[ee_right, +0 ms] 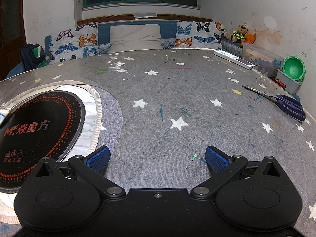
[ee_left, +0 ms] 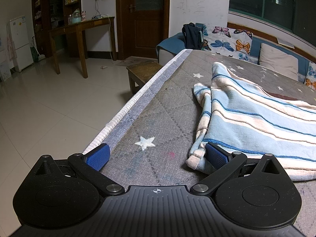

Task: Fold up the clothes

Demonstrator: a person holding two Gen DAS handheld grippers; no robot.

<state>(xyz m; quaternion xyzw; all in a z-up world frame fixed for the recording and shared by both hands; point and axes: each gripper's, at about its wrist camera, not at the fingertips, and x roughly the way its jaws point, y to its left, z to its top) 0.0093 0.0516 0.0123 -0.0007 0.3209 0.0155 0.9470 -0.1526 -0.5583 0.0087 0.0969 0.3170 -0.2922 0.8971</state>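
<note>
Left wrist view showed a striped garment (ee_left: 252,118), pale blue, white and peach with thin dark-blue lines, lying rumpled on the grey star-patterned worktop (ee_left: 158,122) near its left edge. Left claw (ee_left: 158,156) was released, one pad touching the hem. Right claw (ee_right: 158,156) was released above bare worktop.

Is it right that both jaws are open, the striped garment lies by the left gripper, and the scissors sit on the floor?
Not quite. The scissors lie on the table, near its right edge, as the right wrist view shows. The rest holds: the jaws of the left gripper and the right gripper stand open, and the striped garment lies by the left one.
</note>
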